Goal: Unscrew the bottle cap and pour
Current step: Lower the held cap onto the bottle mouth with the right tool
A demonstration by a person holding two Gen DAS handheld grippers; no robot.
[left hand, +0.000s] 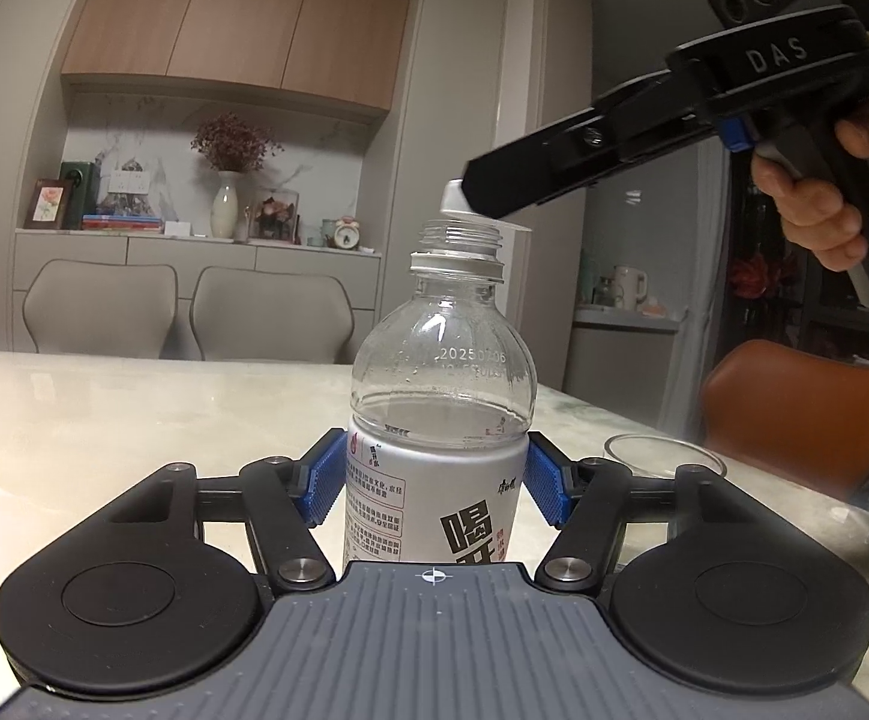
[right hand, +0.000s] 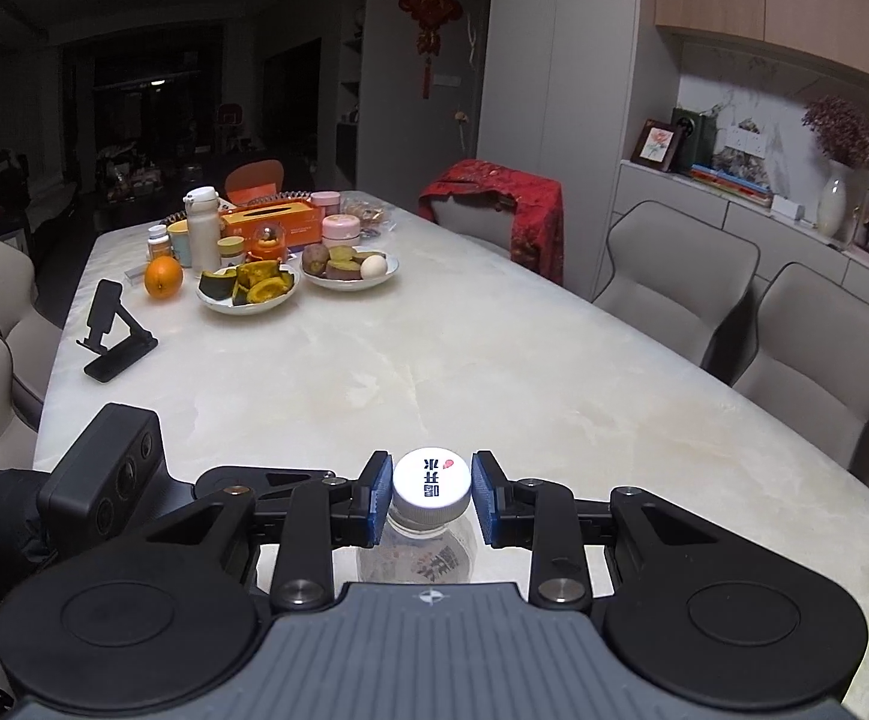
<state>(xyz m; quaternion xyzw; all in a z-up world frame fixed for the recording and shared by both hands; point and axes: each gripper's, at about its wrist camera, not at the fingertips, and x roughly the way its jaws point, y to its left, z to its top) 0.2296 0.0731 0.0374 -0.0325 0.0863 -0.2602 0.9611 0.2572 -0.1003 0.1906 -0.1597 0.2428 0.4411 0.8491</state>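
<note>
Left wrist view: the left hand-held gripper point(left hand: 437, 483) clamps the upright bottle point(left hand: 442, 402) on the surface point(left hand: 104, 408); the right hand-held gripper point(left hand: 482, 195) holds the cap point(left hand: 452, 199) just above its neck.

Right wrist view: blue pads point(right hand: 379, 498) pinch the cap point(right hand: 431, 478).

The bottle's point(left hand: 440, 420) base is hidden behind the left gripper's point(left hand: 437, 480) housing at 6 o'clock, which cuts off the label text. The cap point(left hand: 454, 199) is largely covered by the right gripper's point(left hand: 482, 195) black finger. At 3 o'clock, the glass bowl point(left hand: 662, 456) shows only its rim. In the right wrist view, the bottle point(right hand: 416, 558) is blurred beneath the cap point(right hand: 431, 477).
</note>
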